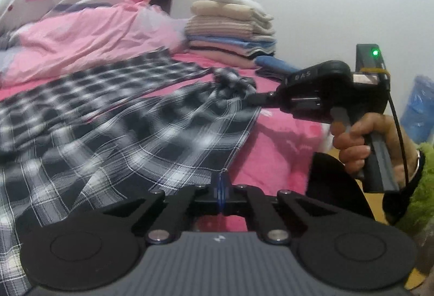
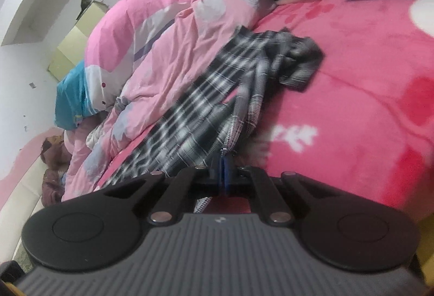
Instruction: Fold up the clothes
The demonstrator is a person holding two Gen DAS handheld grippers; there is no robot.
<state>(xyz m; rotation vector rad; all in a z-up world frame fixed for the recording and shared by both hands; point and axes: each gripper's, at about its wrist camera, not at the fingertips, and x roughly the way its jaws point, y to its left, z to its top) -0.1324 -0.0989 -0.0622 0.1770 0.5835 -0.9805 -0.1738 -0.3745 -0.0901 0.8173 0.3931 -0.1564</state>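
A black-and-white plaid shirt point(image 1: 114, 116) lies spread over the pink bed blanket point(image 1: 274, 149). My left gripper point(image 1: 222, 187) is shut on the shirt's near hem corner, which rises into its blue-tipped fingers. In the same view a hand point(image 1: 352, 144) holds my right gripper point(image 1: 251, 101), whose tips pinch bunched cloth at the shirt's far edge. In the right wrist view the right gripper point(image 2: 223, 171) is shut on an edge of the plaid shirt point(image 2: 206, 100), which stretches away toward a crumpled dark end point(image 2: 301, 62).
A stack of folded clothes point(image 1: 230, 27) sits at the back of the bed against the white wall, with a blue folded piece point(image 1: 274, 63) beside it. A bulky pink duvet point(image 1: 81, 24) is heaped behind the shirt. A blue bag point(image 1: 417, 111) stands at the right.
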